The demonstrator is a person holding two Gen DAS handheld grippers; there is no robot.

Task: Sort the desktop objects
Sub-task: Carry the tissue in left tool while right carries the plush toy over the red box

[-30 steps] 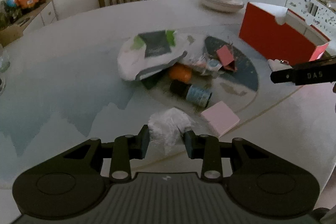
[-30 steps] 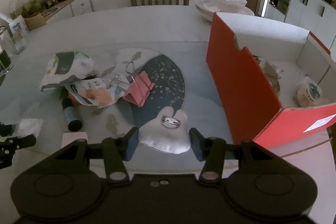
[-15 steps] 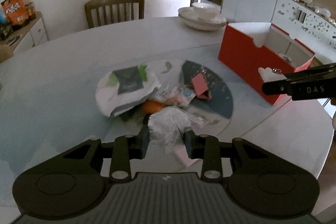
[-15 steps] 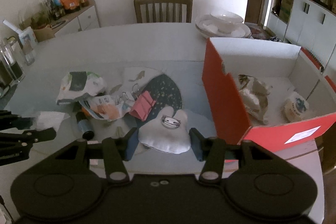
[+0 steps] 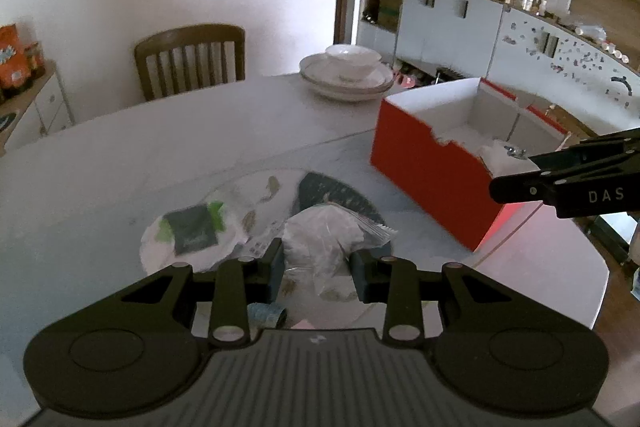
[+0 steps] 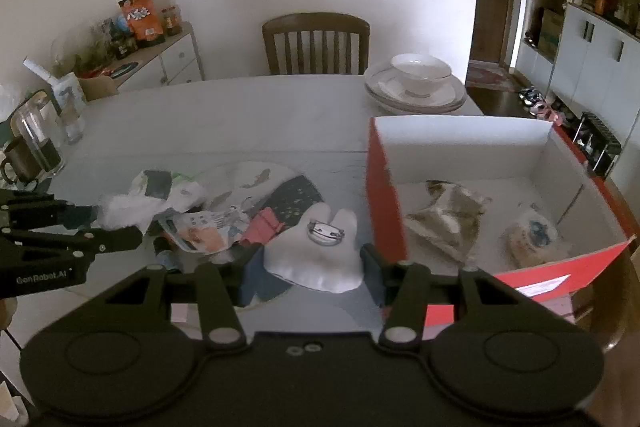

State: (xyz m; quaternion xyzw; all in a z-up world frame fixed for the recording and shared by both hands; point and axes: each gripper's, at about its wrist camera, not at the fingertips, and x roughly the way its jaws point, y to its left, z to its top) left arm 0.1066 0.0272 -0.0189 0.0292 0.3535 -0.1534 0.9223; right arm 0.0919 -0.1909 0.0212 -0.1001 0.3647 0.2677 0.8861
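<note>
Now that both grippers have lifted clear of the table (image 5: pixel 120 163), the pile of clutter sits well below them instead of right under the fingers, and the red box (image 6: pixel 384 203) has come into fuller view with its open top showing. Left gripper (image 5: pixel 318 263) is clamped on a crumpled clear plastic bag (image 5: pixel 324 235), which hangs between its fingers above the white pouch (image 5: pixel 192 239) and small bottle (image 5: pixel 266 313) left on the table. Right gripper (image 6: pixel 308 265) is grasping a white plush badge (image 6: pixel 320 255), pin side up, with the box wall just to its right. Two items already lie inside the box: a crumpled wrapper (image 6: pixel 448 219) and a round packet (image 6: pixel 532 235). My read: pick phase is done for both hands and this is the carry; next is to swing each load over the box rim and let go, right hand first since it's nearest. Risk is the bag slipping, as it's thin and only pinched at one fold
</note>
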